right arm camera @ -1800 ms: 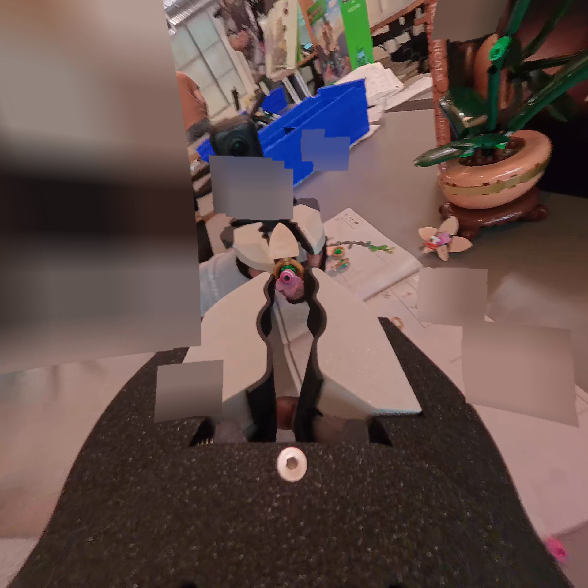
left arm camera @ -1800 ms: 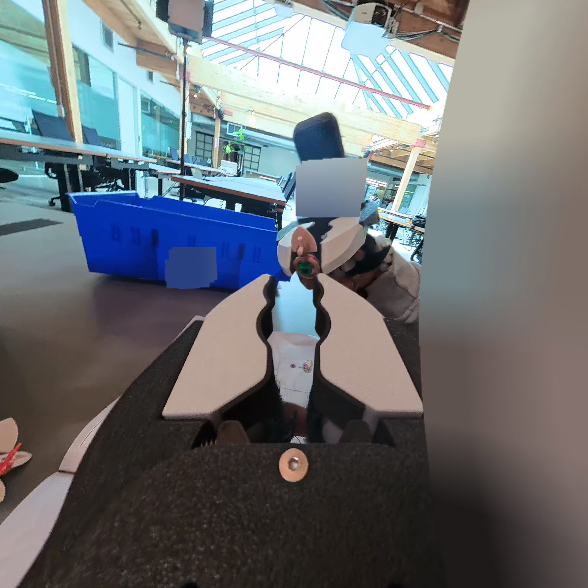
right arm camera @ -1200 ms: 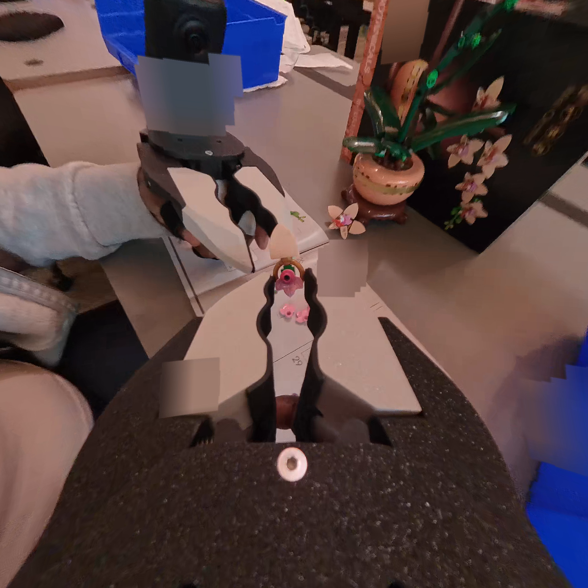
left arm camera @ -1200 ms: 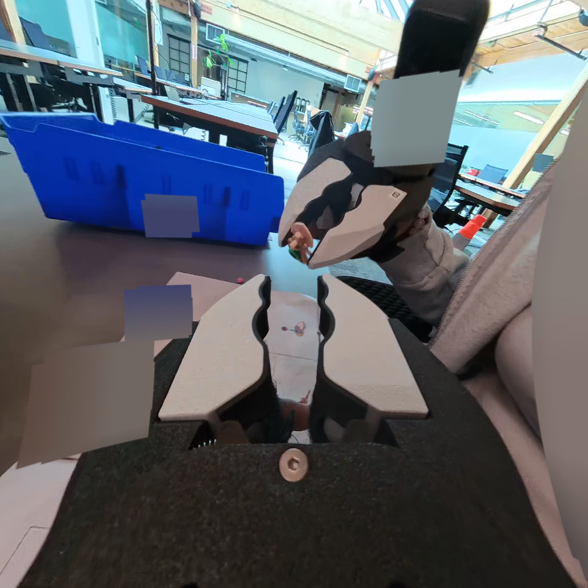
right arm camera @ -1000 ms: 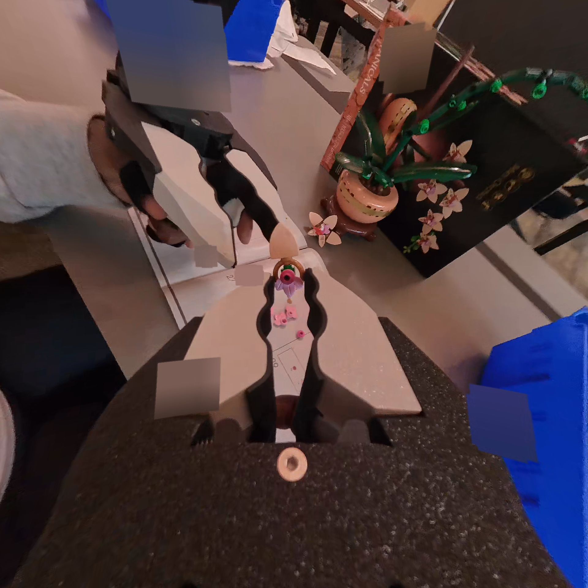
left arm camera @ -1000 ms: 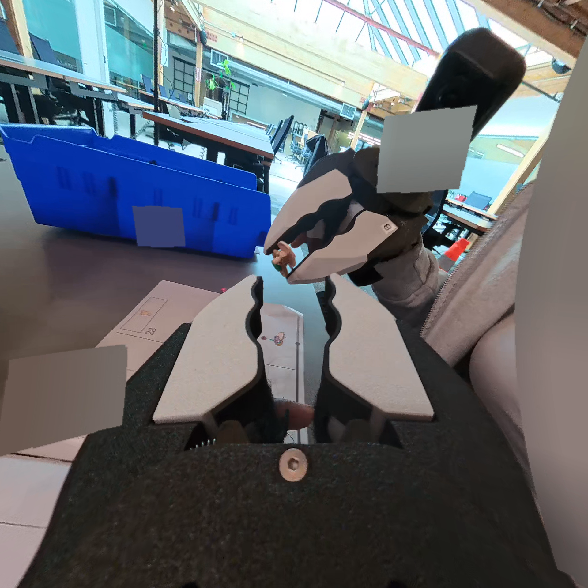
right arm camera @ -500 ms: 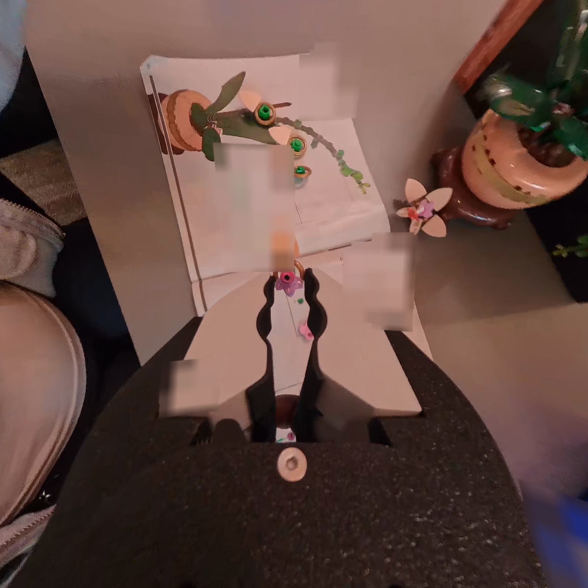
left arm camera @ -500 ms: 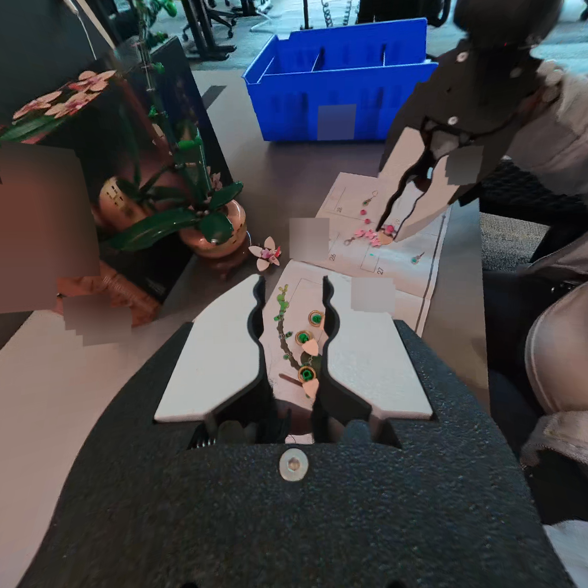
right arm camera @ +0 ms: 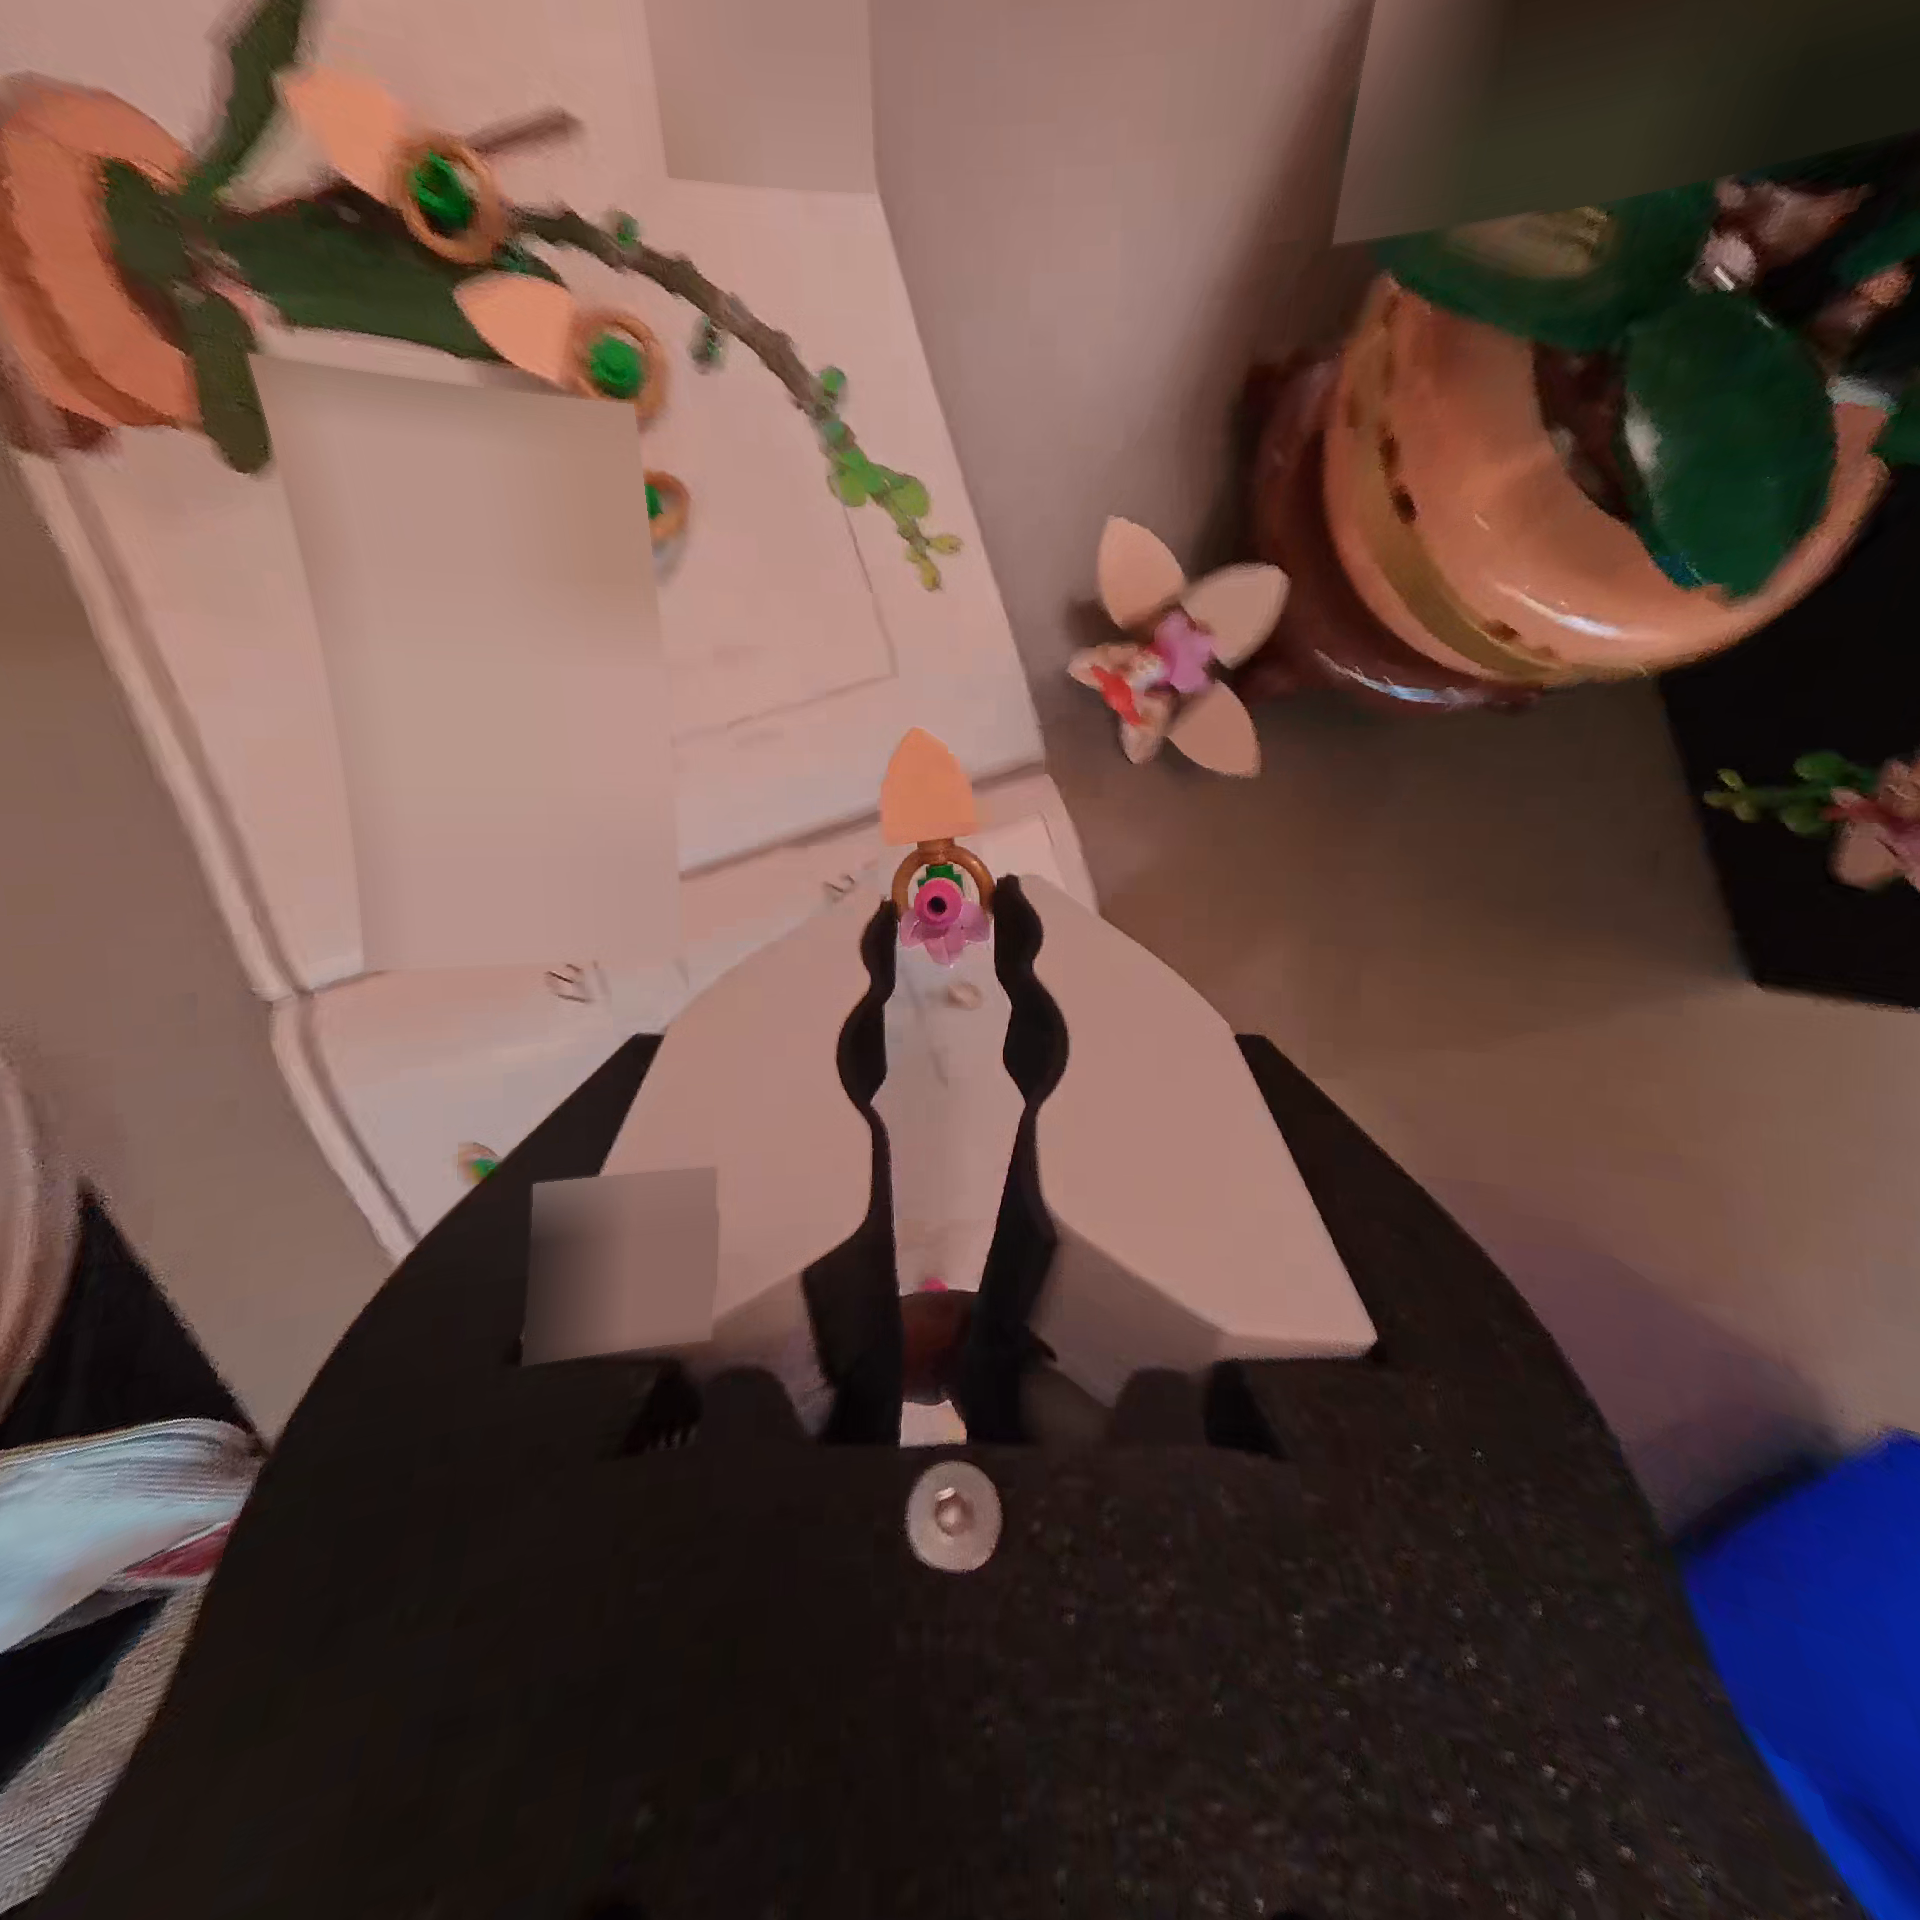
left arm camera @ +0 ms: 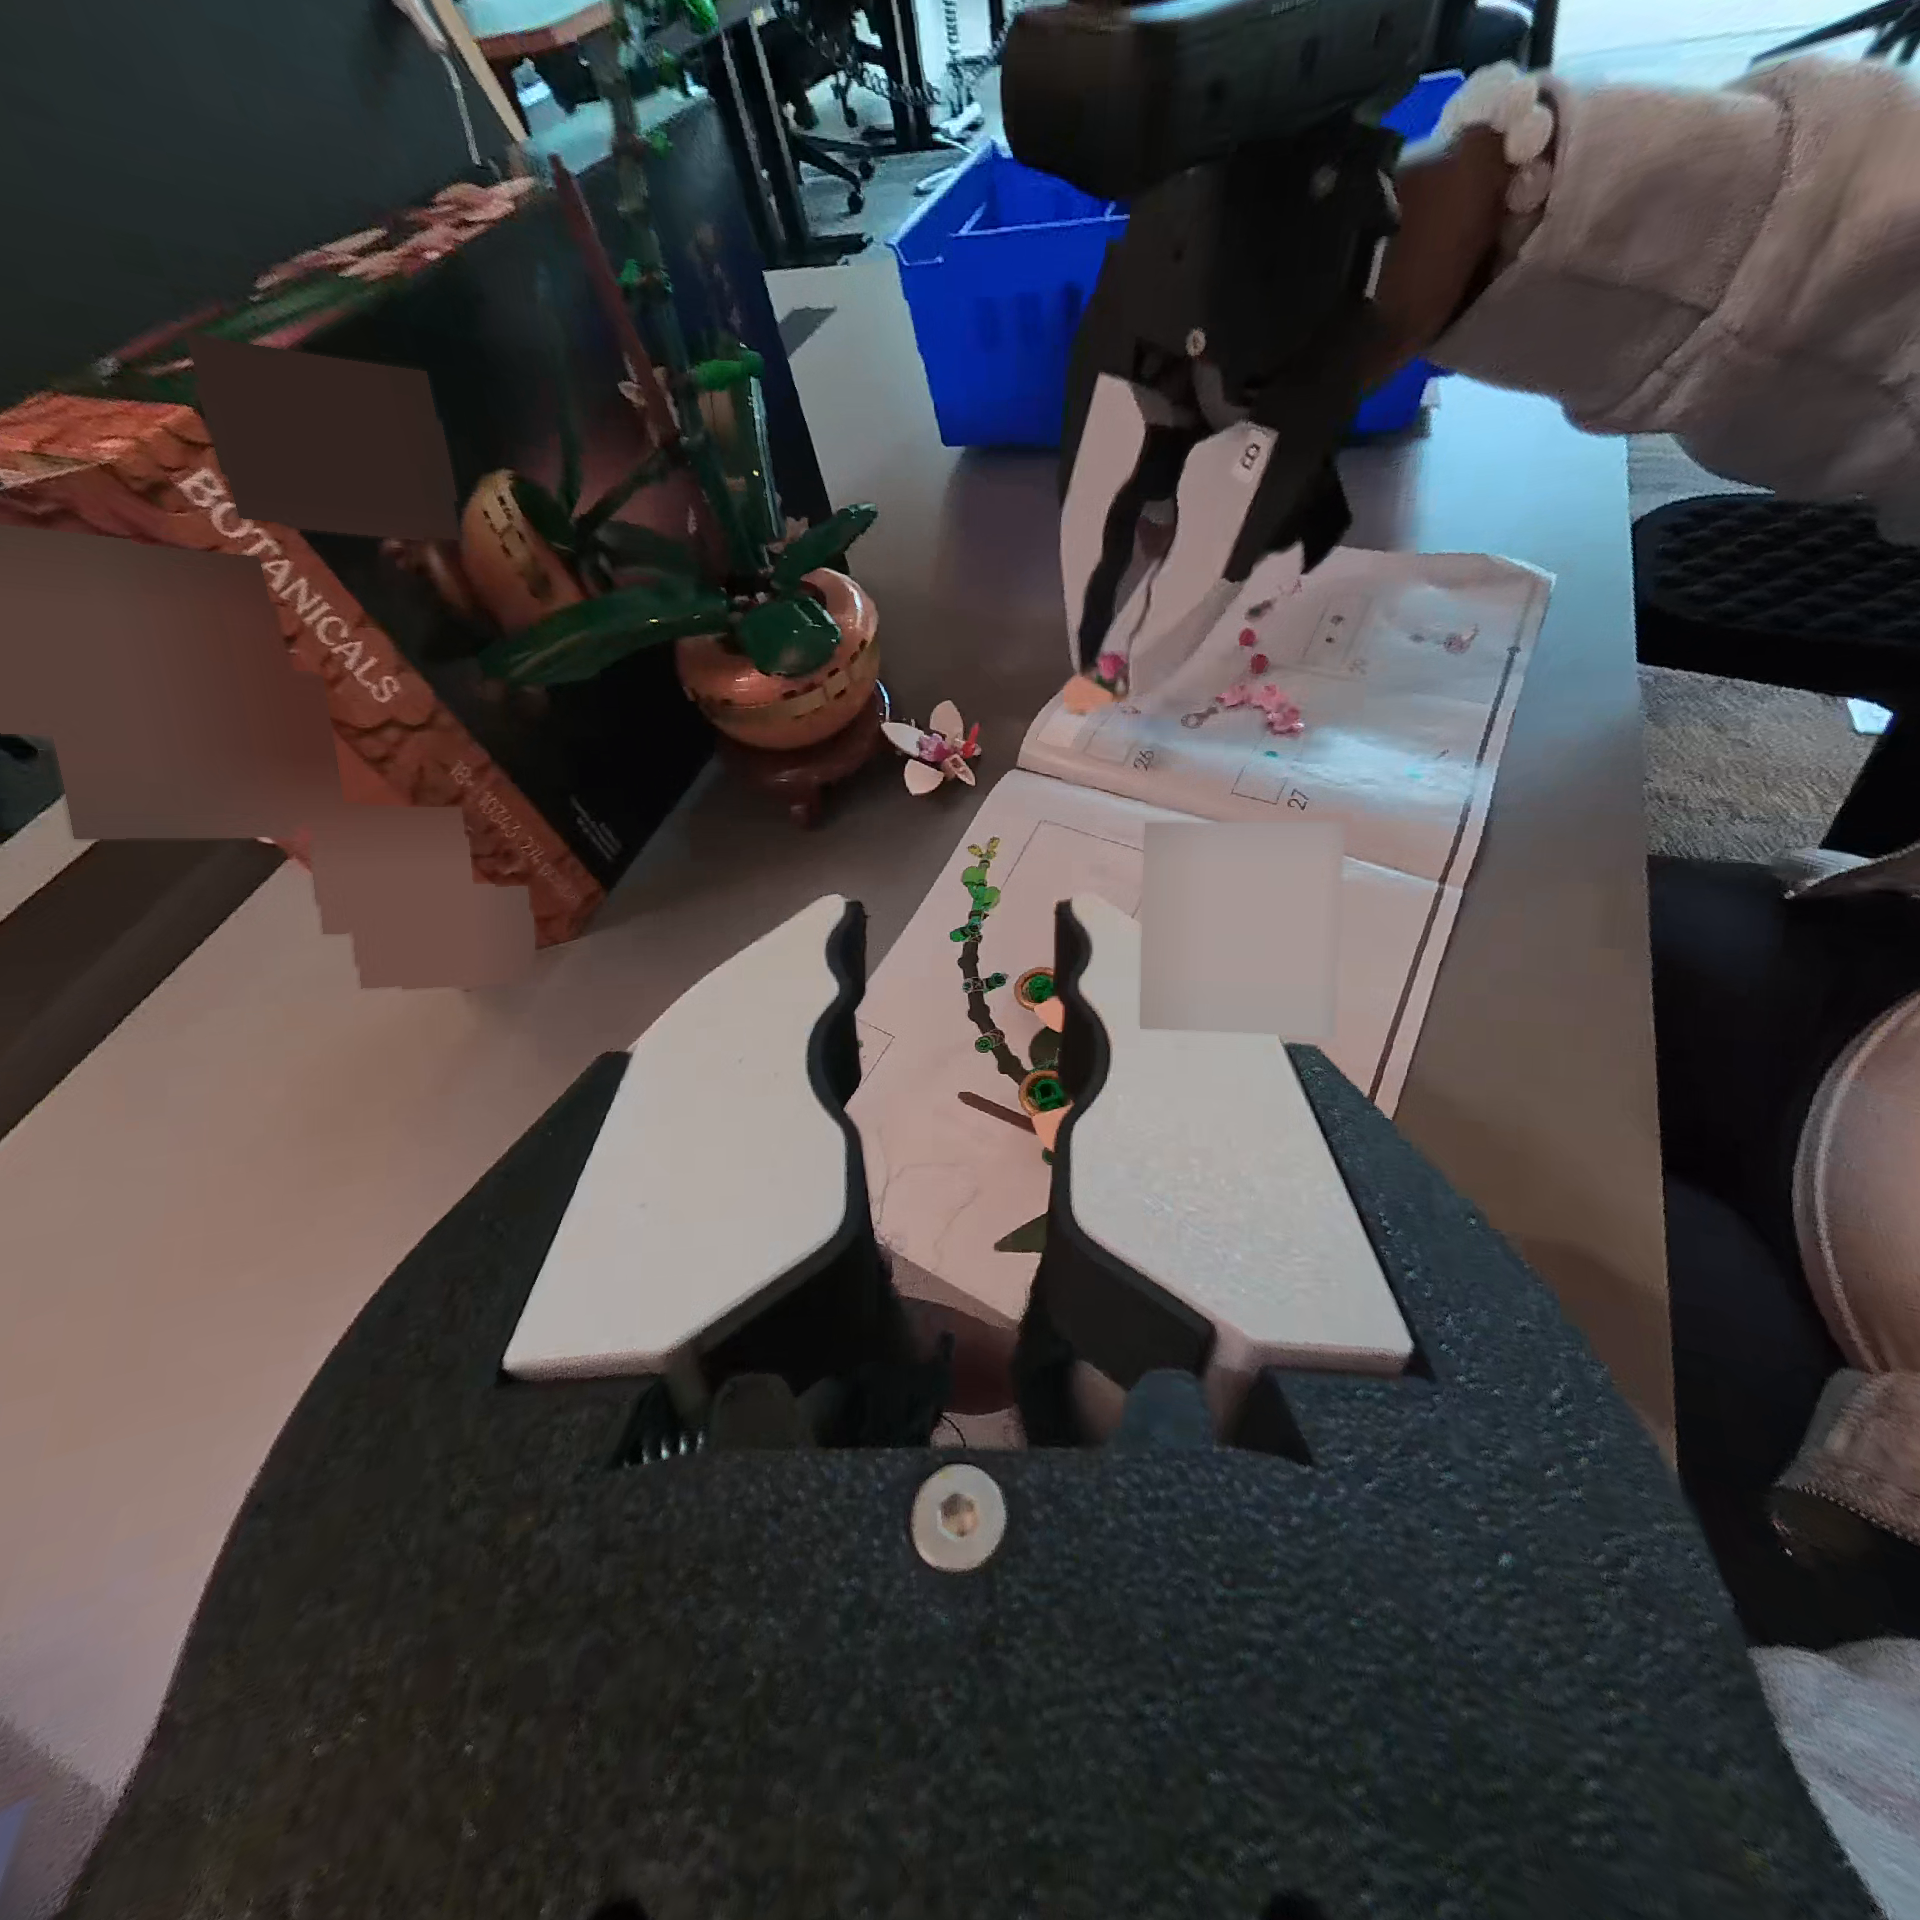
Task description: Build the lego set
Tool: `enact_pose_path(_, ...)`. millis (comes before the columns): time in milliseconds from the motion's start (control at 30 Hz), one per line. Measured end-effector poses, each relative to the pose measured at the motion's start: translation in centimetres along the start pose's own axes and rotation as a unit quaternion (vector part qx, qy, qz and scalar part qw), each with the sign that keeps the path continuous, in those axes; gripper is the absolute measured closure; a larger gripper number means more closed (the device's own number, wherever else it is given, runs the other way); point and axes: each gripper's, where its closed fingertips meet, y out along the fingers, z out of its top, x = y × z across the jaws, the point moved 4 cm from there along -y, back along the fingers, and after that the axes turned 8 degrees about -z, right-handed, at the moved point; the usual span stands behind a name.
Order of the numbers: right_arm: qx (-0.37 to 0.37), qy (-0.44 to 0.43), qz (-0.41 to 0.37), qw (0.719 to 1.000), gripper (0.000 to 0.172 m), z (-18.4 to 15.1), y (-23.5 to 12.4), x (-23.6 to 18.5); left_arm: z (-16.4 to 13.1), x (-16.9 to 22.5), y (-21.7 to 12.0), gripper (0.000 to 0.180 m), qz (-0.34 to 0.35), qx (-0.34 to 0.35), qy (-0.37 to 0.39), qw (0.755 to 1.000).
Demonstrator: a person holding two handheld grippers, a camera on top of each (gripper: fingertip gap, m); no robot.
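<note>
Flower piece (right arm camera: pixel 938 902), pink with a tan petal, sits pinched in the right gripper (right arm camera: pixel 940 914) jaws; left gripper (left arm camera: pixel 958 920) jaws are spread above the booklet (left arm camera: pixel 1382 821).

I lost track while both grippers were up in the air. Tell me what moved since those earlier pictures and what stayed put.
Both grippers came down from facing each other in the air. The left gripper, open and empty throughout, now hangs over the green stem on the instruction booklet. The right gripper tipped down towards the booklet and stays shut on the small flower piece. The loose flower beside the potted orchid model did not move.
</note>
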Motion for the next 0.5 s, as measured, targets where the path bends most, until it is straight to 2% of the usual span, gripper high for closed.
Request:
enact_pose_path(100, 0.020, -0.019, 0.055, 0.998, 0.155, 1.6, 0.6, -2.4, 0.2, 0.0, -0.8, 0.146, 0.009, 0.015, 0.000, 1.000)
enact_pose_path(333, -0.029, -0.030, 0.013, 0.999, 0.155, 3.8, 3.8, -2.8, 0.4, 0.5, -1.2, 0.145, 0.009, 0.017, 0.008, 1.000)
enact_pose_path(500, -0.078, -0.031, 0.028, 0.996, 0.150, 4.1, 5.4, -3.0, 0.4, 0.7, -1.4, 0.146, 0.003, 0.022, 0.010, 1.000)
